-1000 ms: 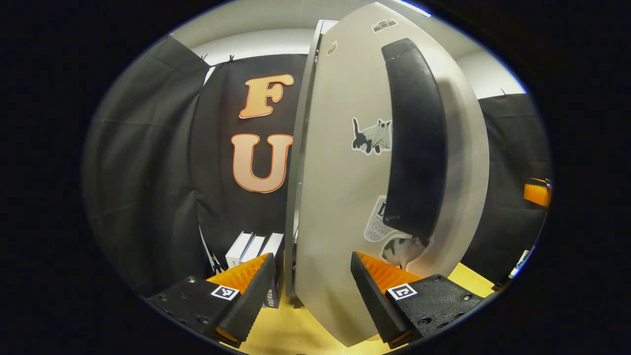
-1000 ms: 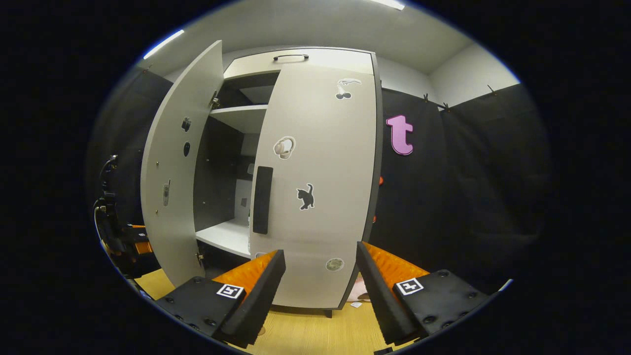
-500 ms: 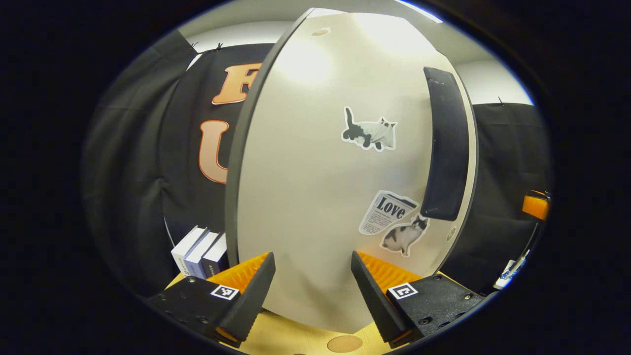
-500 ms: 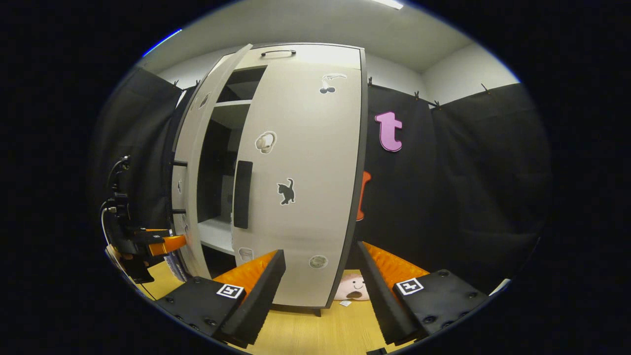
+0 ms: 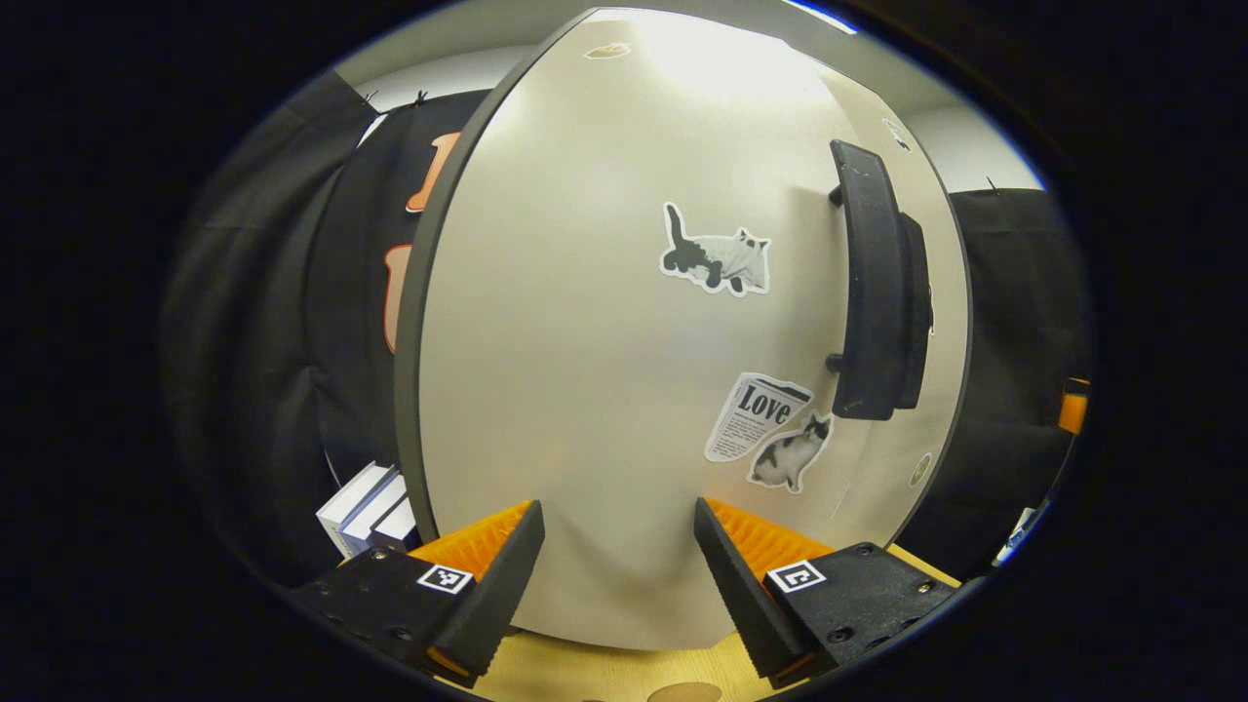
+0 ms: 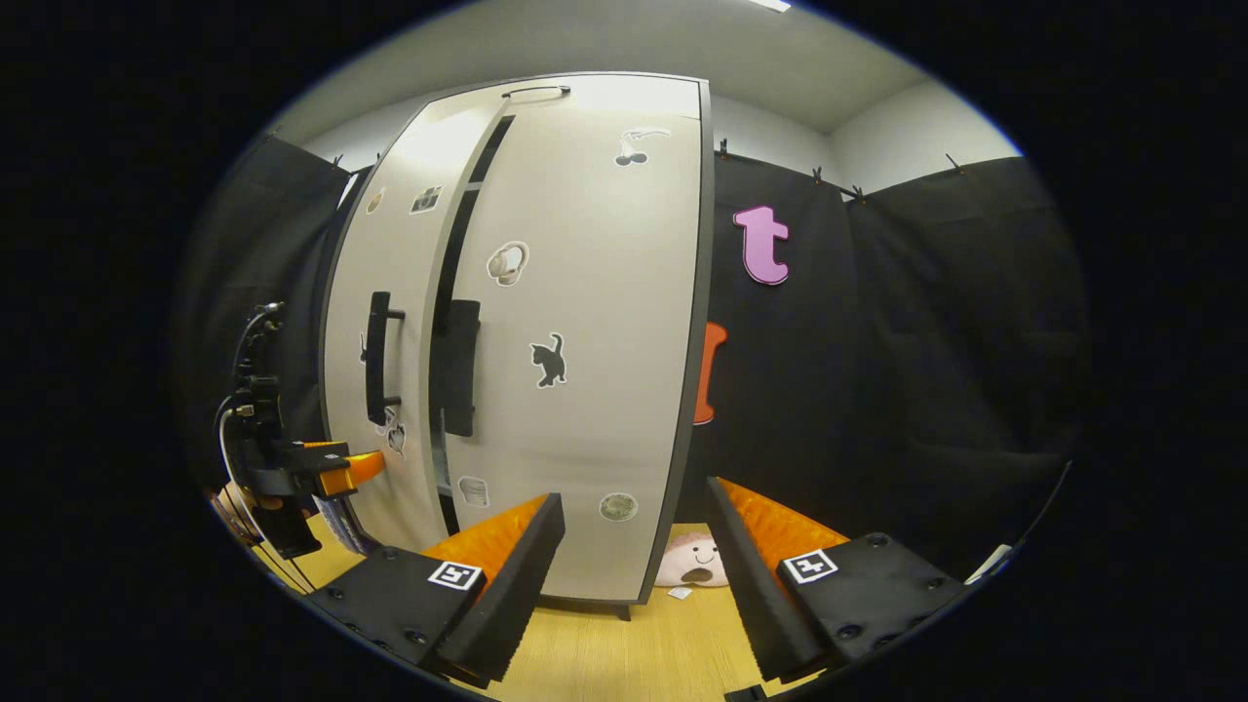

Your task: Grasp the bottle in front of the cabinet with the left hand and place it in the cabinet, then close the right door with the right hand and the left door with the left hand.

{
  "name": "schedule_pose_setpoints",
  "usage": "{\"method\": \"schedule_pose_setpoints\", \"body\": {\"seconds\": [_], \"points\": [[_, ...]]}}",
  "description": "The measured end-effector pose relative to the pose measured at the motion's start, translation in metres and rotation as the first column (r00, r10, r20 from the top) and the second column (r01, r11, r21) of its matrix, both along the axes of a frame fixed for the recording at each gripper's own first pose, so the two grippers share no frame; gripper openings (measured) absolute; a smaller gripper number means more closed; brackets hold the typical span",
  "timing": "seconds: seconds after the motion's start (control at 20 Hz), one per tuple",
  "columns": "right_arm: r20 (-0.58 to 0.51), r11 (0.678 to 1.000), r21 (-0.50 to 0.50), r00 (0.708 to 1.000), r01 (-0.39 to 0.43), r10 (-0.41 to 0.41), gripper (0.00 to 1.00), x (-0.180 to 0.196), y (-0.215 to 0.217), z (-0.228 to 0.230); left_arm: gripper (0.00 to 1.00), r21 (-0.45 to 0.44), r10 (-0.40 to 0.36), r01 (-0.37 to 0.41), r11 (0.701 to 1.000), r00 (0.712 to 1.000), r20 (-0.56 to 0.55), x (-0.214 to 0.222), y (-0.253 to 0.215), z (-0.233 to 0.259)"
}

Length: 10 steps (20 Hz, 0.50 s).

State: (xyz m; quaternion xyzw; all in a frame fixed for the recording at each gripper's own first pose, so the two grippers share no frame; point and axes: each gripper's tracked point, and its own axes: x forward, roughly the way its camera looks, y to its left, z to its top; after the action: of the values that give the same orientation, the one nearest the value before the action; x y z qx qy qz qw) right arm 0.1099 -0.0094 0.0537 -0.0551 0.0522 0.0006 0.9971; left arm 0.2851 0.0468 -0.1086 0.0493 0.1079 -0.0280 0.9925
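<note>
- Pale grey left door (image 5: 604, 322) of the cabinet (image 6: 595, 117) nearly shut; in the right gripper view a narrow dark gap (image 6: 450, 292) separates it from the right door (image 6: 604, 390).
- Right door flush with the cabinet frame, closed.
- Bottle not visible; cannot tell where it sits behind the doors.
- Black bar handle on left door (image 5: 868, 283), just beside its free edge; right door's handle (image 6: 460, 366) just across the gap.
- Cat sticker (image 5: 717, 261) and newspaper-with-cat sticker (image 5: 770, 434) on left door; black cat sticker (image 6: 549, 359) on right door.
- Left hand-held gripper (image 5: 609, 546) right up at the left door's lower face, fingers apart, nothing between them; contact with the door unclear.
- Right hand-held gripper (image 6: 634, 546) back from the cabinet, fingers apart, empty.
- Cabinet stands on a light wood floor (image 6: 624, 653).
- Books (image 5: 366, 502) upright at the cabinet's left side.
- Pink plush face (image 6: 697, 565) on the floor at the cabinet's right bottom corner.
</note>
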Motion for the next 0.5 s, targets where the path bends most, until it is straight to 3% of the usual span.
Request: {"method": "schedule_pose_setpoints", "body": {"seconds": [0.1, 0.5], "points": [[0.002, 1.000, 0.001, 1.000, 0.005, -0.005, 0.96, -0.002, -0.002, 0.000, 0.95, -0.009, -0.020, 0.020, 1.000, 0.999, -0.032, 0.001, -0.013, -0.013], [0.000, 1.000, -0.017, 1.000, 0.013, -0.013, 0.96, -0.011, -0.005, 0.000, 0.93, 0.038, 0.062, -0.061, 0.997, 0.998, -0.015, 0.004, -0.017, -0.014]]}}
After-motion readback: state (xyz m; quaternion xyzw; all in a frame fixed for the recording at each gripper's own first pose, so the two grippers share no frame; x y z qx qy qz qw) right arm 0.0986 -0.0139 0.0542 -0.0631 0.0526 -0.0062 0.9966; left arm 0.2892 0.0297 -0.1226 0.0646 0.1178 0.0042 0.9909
